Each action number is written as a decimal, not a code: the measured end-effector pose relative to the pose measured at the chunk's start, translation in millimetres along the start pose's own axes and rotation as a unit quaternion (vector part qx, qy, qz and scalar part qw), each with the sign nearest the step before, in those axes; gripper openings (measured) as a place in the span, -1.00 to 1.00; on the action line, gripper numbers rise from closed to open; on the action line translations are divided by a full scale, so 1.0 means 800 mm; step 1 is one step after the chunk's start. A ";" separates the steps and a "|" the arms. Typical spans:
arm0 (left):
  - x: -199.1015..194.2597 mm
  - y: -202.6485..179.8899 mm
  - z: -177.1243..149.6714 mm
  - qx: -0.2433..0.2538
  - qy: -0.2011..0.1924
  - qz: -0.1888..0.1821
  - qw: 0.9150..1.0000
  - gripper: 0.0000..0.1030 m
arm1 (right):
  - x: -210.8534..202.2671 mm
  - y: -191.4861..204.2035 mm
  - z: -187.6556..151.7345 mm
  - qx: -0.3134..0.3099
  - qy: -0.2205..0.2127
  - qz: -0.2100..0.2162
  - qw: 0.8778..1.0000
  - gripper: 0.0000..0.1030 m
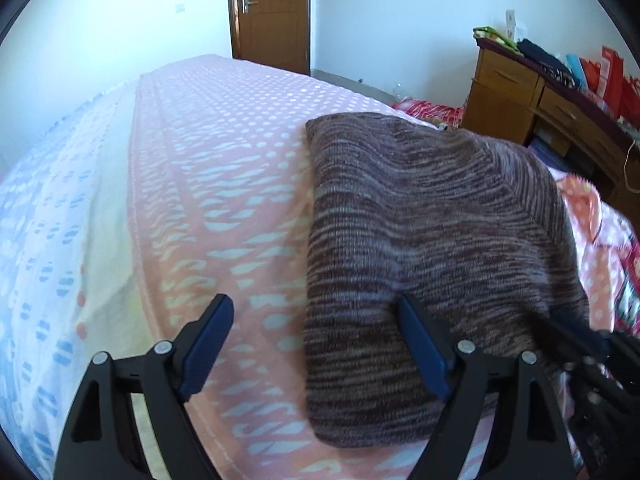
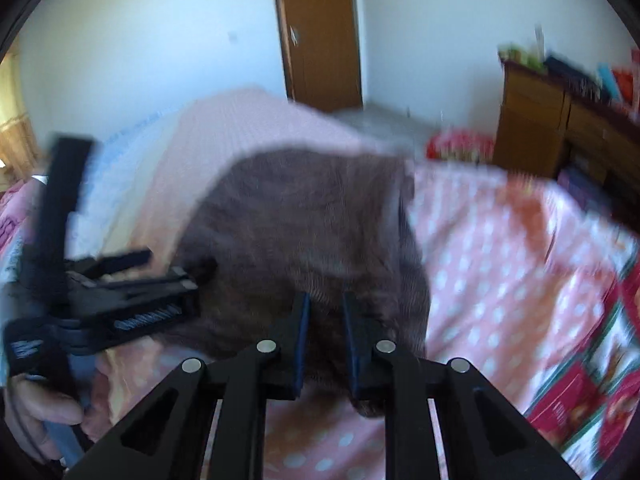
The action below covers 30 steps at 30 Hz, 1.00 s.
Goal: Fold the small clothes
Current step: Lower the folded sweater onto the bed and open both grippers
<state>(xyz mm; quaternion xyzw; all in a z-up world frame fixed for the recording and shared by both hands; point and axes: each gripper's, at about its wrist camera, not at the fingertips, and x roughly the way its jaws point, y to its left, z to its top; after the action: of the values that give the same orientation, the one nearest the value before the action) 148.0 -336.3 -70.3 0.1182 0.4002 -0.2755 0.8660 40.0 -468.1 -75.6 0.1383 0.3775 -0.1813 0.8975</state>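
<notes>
We find the sweater [image 1: 420, 264] lying on the bed [image 1: 224, 168] as a compact, roughly rectangular bundle with doubled edges; we judge the main folds made, with at most a last fold or tidying left.

The left gripper [image 1: 316, 344] has its jaws spread wide and holds nothing; its right finger lies over the sweater's near edge, its left over bare blanket. The right gripper [image 2: 324, 336] shows jaws nearly closed with a narrow gap; the blur prevents our saying whether knit is pinched.

The bed carries a pink patterned blanket [image 1: 248, 216]. Beyond stand white walls, a brown door [image 1: 269, 12], and a cluttered wooden desk [image 1: 532, 100] at the right.
</notes>
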 end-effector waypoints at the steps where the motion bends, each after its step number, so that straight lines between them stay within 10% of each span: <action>1: -0.002 -0.001 -0.001 0.005 -0.002 0.005 1.000 0.69 | -0.001 -0.006 -0.004 0.018 -0.005 0.006 1.000 -0.67; 25: -0.083 -0.016 -0.045 0.052 -0.030 -0.006 0.998 0.76 | -0.080 0.003 -0.032 0.041 0.025 0.003 0.999 -0.56; 30: -0.117 -0.029 -0.048 0.069 -0.065 0.002 0.995 0.93 | -0.129 -0.001 -0.031 0.033 -0.025 -0.015 0.999 0.15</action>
<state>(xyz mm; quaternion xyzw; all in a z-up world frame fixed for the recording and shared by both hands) 61.2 -303.3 -24.2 0.1604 0.3228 -0.3081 0.8804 -42.8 -436.3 -17.1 0.1579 0.3510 -0.2106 0.8986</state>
